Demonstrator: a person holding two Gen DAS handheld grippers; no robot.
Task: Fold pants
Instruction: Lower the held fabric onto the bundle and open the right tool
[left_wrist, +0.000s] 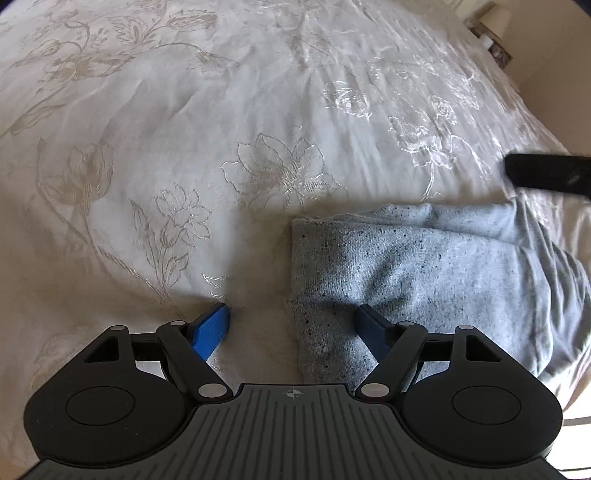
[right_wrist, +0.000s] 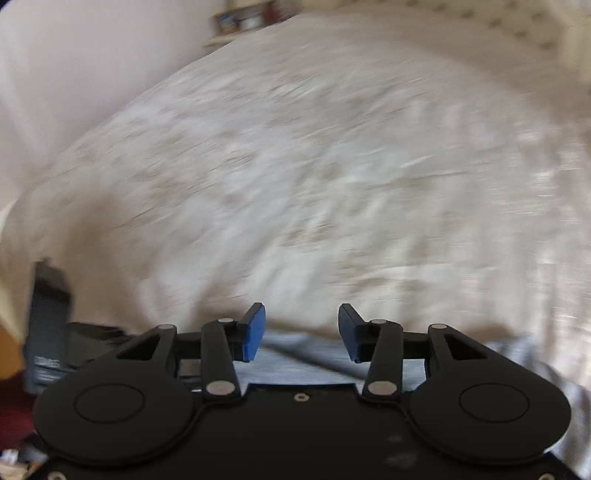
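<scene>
Grey speckled pants (left_wrist: 424, 273) lie folded in a thick bundle on the white bed, at the lower right of the left wrist view. My left gripper (left_wrist: 295, 317) is open just above the bundle's left edge; its right finger is over the fabric, its left finger over the bedspread. It holds nothing. In the blurred right wrist view, my right gripper (right_wrist: 302, 328) is open and empty, with a strip of the grey pants (right_wrist: 295, 354) showing below and between its fingers. The right gripper also shows as a dark shape at the right edge of the left wrist view (left_wrist: 546, 173).
The bed is covered by a white bedspread (left_wrist: 221, 129) with embroidered flowers. A cluttered bedside shelf (left_wrist: 491, 33) stands at the far right corner by the wall. A dark box (right_wrist: 48, 332) sits beside the bed at the left of the right wrist view.
</scene>
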